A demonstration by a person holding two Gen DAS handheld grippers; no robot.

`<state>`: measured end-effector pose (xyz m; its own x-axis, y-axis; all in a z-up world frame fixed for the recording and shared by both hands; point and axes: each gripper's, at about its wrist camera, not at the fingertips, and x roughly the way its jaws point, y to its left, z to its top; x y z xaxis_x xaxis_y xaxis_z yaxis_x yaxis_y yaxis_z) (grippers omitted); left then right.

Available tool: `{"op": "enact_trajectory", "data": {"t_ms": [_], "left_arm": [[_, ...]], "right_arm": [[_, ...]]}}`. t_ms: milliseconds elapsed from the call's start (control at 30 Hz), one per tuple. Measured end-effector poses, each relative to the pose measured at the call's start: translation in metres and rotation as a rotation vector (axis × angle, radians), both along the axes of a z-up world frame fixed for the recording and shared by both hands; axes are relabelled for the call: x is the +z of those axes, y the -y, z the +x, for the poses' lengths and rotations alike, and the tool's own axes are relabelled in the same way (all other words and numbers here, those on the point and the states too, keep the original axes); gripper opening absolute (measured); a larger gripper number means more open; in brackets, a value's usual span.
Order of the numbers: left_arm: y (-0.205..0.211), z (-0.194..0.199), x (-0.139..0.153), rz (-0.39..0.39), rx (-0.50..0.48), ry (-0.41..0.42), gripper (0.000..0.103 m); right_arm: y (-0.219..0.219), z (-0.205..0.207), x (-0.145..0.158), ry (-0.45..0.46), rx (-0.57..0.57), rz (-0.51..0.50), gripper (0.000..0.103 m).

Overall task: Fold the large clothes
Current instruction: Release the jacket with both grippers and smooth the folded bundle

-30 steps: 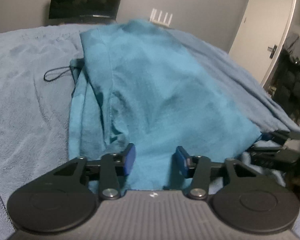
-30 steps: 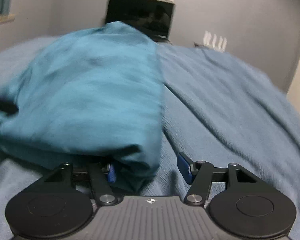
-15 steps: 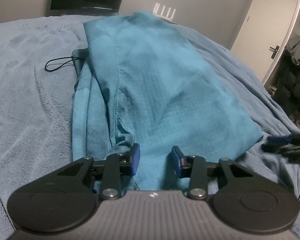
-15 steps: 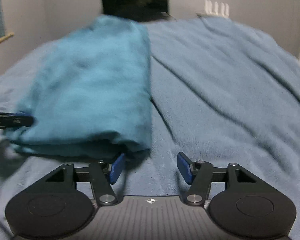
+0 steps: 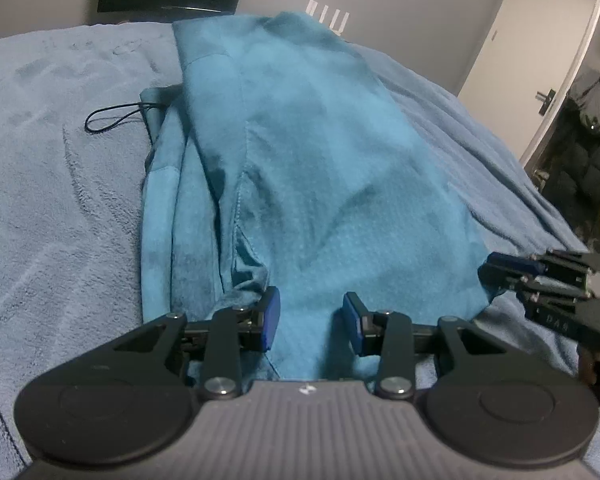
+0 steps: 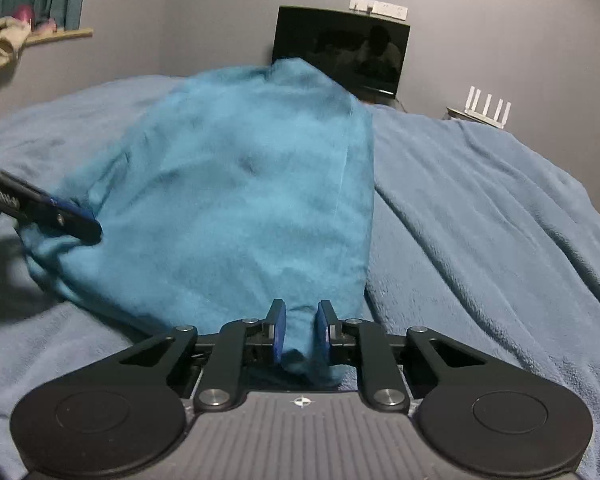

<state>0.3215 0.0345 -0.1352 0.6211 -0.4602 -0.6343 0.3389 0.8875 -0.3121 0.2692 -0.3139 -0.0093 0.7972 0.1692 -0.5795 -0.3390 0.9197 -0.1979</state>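
Since the teal garment [image 5: 300, 168] lies in the left wrist view as a long narrow stack on the blue blanket [image 5: 60, 200] of the bed, with layered edges and a seam showing along its left side, I judge the lengthwise folds done and a crosswise fold of the near end toward the far end the likely remaining work. A dark drawstring loop [image 5: 112, 118] trails out onto the blanket at the far left of the stack. In this view the left claw [image 5: 311, 323] stands open, its blue pads set apart with the near hem of the garment running between them but gripped by neither, so it holds nothing. The right claw [image 5: 512, 270] shows at the right edge, touching the near right corner of the cloth. Turning to the right wrist view, the garment [image 6: 240, 200] stretches away from the camera toward a dark screen [image 6: 340, 54] at the wall, with a white router [image 6: 486, 110] beside it. The right claw [image 6: 300, 334] has its pads drawn close with a bunch of the near corner pinched between them, so it has hold of the cloth. At the left edge, the left claw [image 6: 76, 224] rests against the opposite near corner; whether it grips there cannot be told from this view.
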Motion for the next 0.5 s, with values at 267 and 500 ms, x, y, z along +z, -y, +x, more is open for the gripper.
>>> {"op": "enact_trajectory", "data": {"t_ms": [267, 500], "left_arm": [[0.002, -0.025, 0.009, 0.034, 0.02, 0.027, 0.05], [0.008, -0.067, 0.024, 0.046, 0.112, -0.015, 0.082]], "right_arm": [[0.006, 0.002, 0.001, -0.003, -0.06, 0.1, 0.036], [0.014, -0.033, 0.021, -0.04, -0.121, 0.166, 0.08]]}}
